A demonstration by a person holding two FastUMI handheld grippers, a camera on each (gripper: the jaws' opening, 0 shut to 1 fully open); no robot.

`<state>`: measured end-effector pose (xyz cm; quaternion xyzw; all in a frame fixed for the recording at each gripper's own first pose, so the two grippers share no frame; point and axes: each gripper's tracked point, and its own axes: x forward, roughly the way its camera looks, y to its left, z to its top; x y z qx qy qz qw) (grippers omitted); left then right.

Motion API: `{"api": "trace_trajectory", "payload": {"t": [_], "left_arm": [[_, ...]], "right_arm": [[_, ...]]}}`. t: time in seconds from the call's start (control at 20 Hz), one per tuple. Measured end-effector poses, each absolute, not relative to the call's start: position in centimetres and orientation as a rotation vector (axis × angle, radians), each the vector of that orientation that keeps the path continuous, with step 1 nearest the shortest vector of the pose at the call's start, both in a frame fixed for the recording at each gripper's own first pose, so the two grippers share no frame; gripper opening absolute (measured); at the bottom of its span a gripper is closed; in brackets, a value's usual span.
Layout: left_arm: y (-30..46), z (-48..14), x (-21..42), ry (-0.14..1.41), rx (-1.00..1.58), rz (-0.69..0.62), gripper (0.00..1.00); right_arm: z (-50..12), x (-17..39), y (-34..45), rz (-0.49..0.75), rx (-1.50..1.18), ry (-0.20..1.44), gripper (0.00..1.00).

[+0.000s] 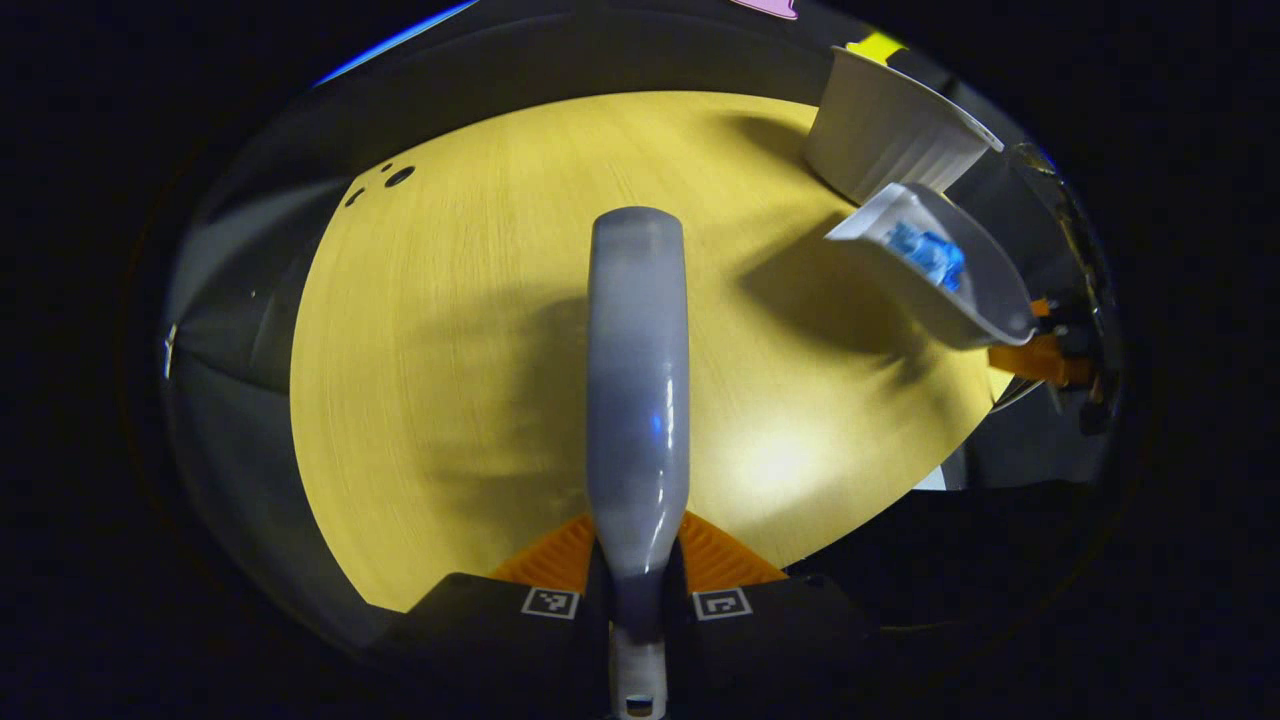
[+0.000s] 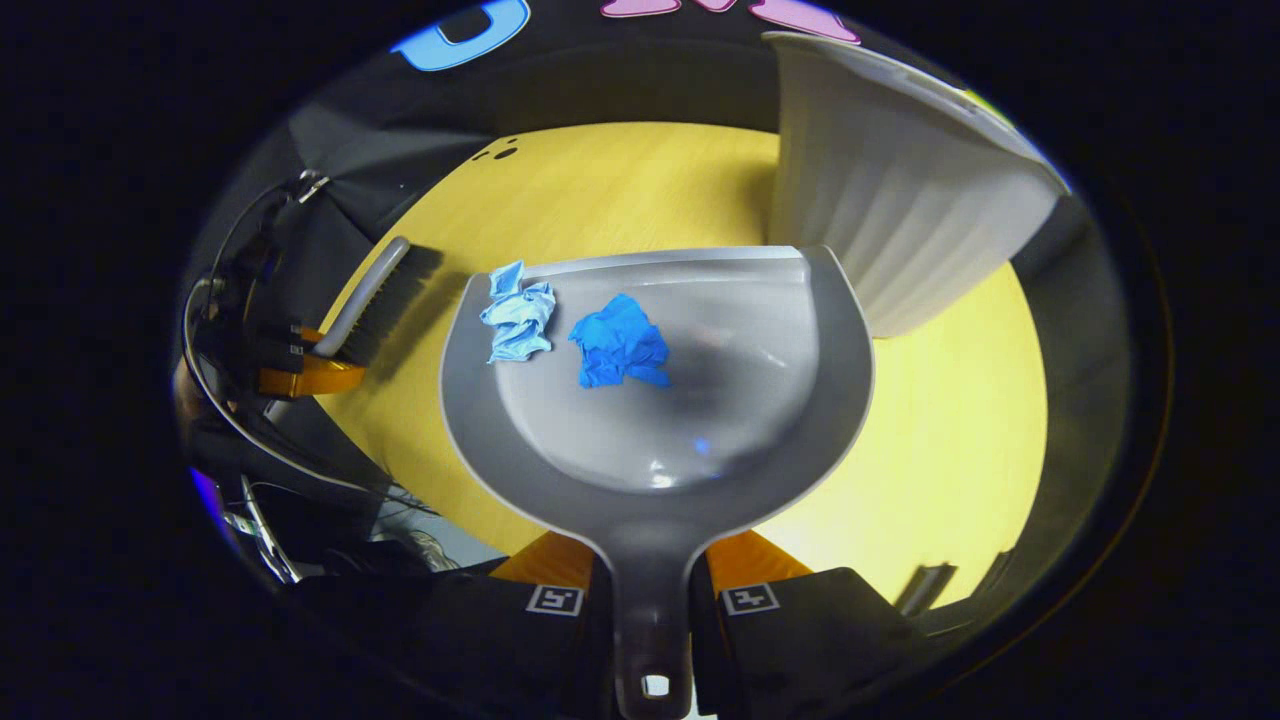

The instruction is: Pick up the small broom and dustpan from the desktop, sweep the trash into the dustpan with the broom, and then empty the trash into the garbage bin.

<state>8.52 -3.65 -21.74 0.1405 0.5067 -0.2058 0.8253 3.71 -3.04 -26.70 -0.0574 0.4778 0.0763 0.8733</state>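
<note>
Two paper wads, pale point(image 2: 518, 322) and dark blue point(image 2: 620, 345), lie in the dustpan point(image 2: 660, 400); sweeping looks done, emptying remains. Left gripper point(image 1: 637, 585) clamps the broom point(image 1: 637, 380) handle over the table point(image 1: 450, 350). Right gripper point(image 2: 652, 600) clamps the dustpan handle, pan raised just beside the bin point(image 2: 900, 200) at the table's far right corner.

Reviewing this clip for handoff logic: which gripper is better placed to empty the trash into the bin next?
Right. The right gripper holds the dustpan with both paper scraps inside, its front edge near the garbage bin. The left gripper holds only the broom.
</note>
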Motion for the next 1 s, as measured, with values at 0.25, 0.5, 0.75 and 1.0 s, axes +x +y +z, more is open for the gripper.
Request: {"api": "trace_trajectory", "payload": {"t": [0.25, 0.5, 0.75, 1.0], "left_arm": [[-3.5, -24.1, 5.8, 1.077, 0.281, -0.459, 0.30], [-4.0, -24.3, 5.4, 1.081, 0.247, -0.423, 0.30], [-4.7, -24.1, 4.4, 1.090, 0.214, -0.367, 0.27], [-5.1, -25.0, 3.5, 1.100, 0.208, -0.392, 0.31]], "right_arm": [[-25.4, 3.5, -2.2, 0.089, -0.086, 1.006, 0.35], [-24.5, 3.4, -3.1, 0.142, -0.149, 1.022, 0.35], [-21.3, 4.4, -5.1, 0.193, -0.206, 0.994, 0.35], [-14.9, 4.0, -7.0, 0.145, -0.230, 0.970, 0.35]]}}
